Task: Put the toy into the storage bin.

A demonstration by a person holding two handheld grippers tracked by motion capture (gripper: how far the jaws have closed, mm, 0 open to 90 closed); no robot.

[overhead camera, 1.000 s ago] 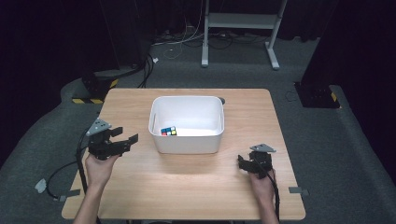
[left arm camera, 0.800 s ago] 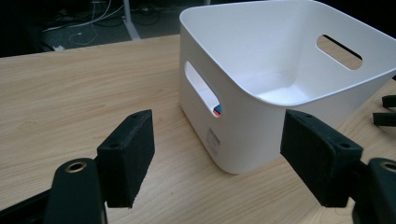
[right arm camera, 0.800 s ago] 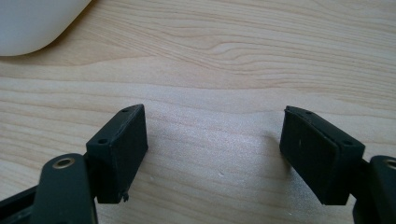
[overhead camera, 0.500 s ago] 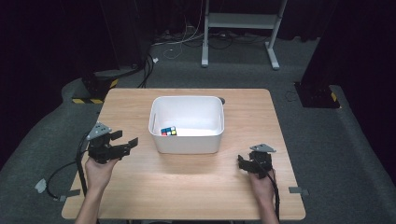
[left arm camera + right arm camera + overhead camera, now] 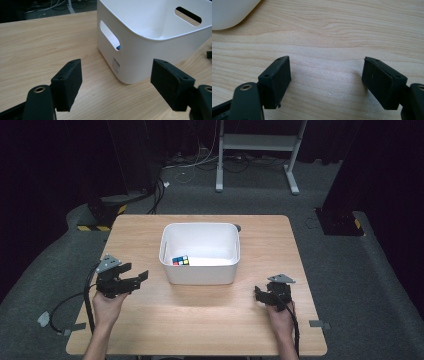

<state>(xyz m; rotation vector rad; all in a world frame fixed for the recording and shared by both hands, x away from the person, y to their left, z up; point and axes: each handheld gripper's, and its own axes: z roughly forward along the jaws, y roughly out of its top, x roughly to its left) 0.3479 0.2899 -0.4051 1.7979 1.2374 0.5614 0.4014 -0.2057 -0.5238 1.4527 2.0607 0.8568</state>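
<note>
A white plastic bin with handle slots stands mid-table, and a multicoloured puzzle cube lies inside it at the front left. My left gripper hovers left of the bin, open and empty, its jaws pointing at the bin's left wall; a sliver of the cube shows through the handle slot. My right gripper sits low over the wood at the front right, open with nothing between its jaws. In the right gripper view the bin's corner is at the top left.
The wooden table has bare surface in front of the bin and on both sides. Cables trail from each gripper off the front edge. Beyond the table are a dark carpeted floor, a white desk frame and black stands.
My left gripper has drifted slightly toward the near edge and to the left. The right gripper, bin and cube have not moved.
</note>
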